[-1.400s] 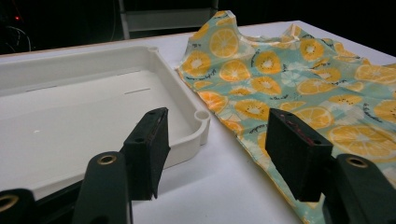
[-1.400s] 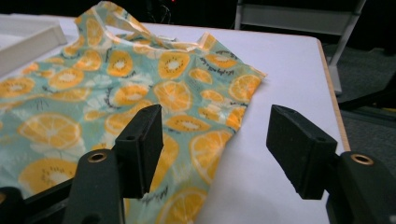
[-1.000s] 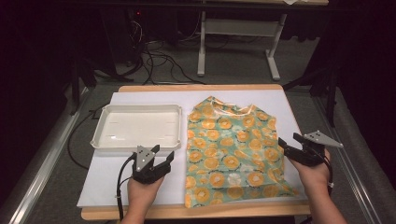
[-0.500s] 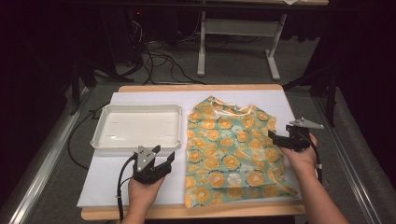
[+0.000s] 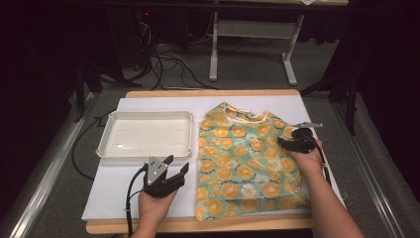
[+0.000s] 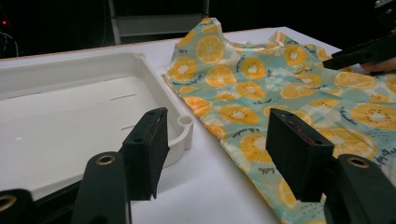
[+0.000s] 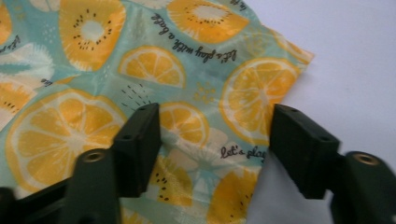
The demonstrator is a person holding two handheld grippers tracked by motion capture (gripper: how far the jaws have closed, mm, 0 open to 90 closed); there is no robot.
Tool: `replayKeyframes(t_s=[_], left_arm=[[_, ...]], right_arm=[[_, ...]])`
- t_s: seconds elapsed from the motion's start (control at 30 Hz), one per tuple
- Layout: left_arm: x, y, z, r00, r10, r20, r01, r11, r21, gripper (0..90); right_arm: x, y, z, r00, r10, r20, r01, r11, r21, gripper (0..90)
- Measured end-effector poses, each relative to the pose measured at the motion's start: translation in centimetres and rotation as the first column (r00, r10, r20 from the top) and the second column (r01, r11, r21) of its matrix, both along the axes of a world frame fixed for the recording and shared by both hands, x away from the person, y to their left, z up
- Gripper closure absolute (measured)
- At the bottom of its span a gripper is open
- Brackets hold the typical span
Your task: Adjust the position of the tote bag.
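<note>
Your right gripper hung over the shirt, jaws wide but just closing in, sleeve edge under them, unpinched, your left gripper wide, empty, beside its hem.

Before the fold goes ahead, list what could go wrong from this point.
1. The right gripper has its jaws, which have just been closing, open over the edge of the shirt near the sleeve; a shallow bite might catch one layer or slip off.
2. The left gripper hovers open beside the shirt, holding nothing, so a one-sided pull could drag the whole garment across the white mat.
3. The tray sits close to the shirt's edge; dragged fabric might snag its rim.
</note>
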State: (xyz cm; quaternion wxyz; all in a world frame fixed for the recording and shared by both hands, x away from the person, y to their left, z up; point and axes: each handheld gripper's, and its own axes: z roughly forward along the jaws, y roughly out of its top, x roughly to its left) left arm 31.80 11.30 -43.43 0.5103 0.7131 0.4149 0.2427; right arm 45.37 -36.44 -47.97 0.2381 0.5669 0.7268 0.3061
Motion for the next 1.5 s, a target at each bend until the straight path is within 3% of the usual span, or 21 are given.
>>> replayKeyframes(t_s=[0.13, 0.17, 0.2, 0.23, 0.33, 0.47, 0.53, 0.6, 0.73, 0.87, 1.07, 1.23, 1.4, 1.5], left_arm=[[-0.1, -0.1, 0.1, 1.0, -0.005, 0.005, 0.005, 1.0, 0.002, 39.5], [-0.1, -0.1, 0.1, 1.0, -0.005, 0.003, 0.005, 1.0, 0.0, 39.5], [0.0, -0.1, 0.1, 1.0, -0.003, 0.001, 0.003, 1.0, -0.002, 39.5], [0.0, -0.1, 0.1, 1.0, -0.003, 0.001, 0.003, 1.0, -0.002, 39.5], [-0.1, -0.1, 0.1, 1.0, -0.003, 0.001, 0.003, 1.0, 0.0, 39.5], [-0.1, 0.1, 0.2, 1.0, 0.002, 0.005, -0.002, 1.0, -0.008, 39.5], [0.0, 0.1, 0.2, 1.0, 0.001, 0.003, -0.001, 1.0, -0.008, 39.5], [0.0, 0.2, 0.2, 1.0, 0.0, 0.002, 0.0, 1.0, -0.009, 39.5], [0.0, 0.1, 0.2, 1.0, -0.001, 0.004, 0.001, 0.9999, -0.011, 39.5], [0.0, 0.1, 0.2, 1.0, 0.0, 0.004, 0.0, 0.9999, -0.011, 39.5], [0.0, 0.1, 0.2, 1.0, 0.005, 0.007, -0.004, 0.9999, -0.016, 39.5], [0.1, 0.2, 0.2, 1.0, 0.007, 0.007, -0.006, 0.9998, -0.02, 39.5], [0.2, 0.4, 0.3, 0.9999, 0.014, 0.01, -0.014, 0.9995, -0.027, 39.6], [0.2, 0.5, 0.3, 0.9998, 0.017, 0.01, -0.017, 0.9994, -0.03, 39.6]], right_arm=[[-0.3, 0.1, 0.1, 0.9999, 0.002, 0.014, -0.002, 1.0, -0.011, 56.8], [-0.4, 0.6, 0.1, 0.9995, 0.024, 0.022, -0.023, 0.999, -0.025, 69.7], [-0.5, 0.8, 0.1, 0.9992, 0.03, 0.026, -0.029, 0.999, -0.031, 75.3], [-0.5, 0.8, 0.1, 0.9992, 0.03, 0.026, -0.029, 0.999, -0.031, 75.3], [-0.7, 1.6, 0.1, 0.9978, 0.058, 0.033, -0.056, 0.997, -0.058, 89.7], [-0.6, 1.5, 0.2, 0.9976, 0.062, 0.029, -0.062, 0.998, -0.02, 90.0], [-0.7, 1.6, 0.6, 0.9964, 0.064, 0.055, -0.063, 0.998, -0.017, 90.0], [-1.0, 1.4, 1.6, 0.9925, 0.054, 0.11, -0.056, 0.998, 0.016, 90.0], [-1.3, 1.3, 2.9, 0.989, 0.049, 0.14, -0.052, 0.999, 0.015, 90.0], [-1.4, 1.4, 4.4, 0.9782, 0.031, 0.205, -0.04, 0.998, 0.038, 90.0], [-1.1, 1.5, 6.6, 0.9547, -0.01, 0.297, -0.013, 0.997, 0.075, 90.0], [-0.8, 1.4, 8.7, 0.938, -0.02, 0.346, -0.012, 0.996, 0.091, 90.0], [-0.6, 1.5, 11.5, 0.9137, -0.031, 0.405, -0.008, 0.996, 0.094, 90.0], [-0.5, 1.5, 13.6, 0.8922, -0.038, 0.45, -0.01, 0.995, 0.103, 90.0]])
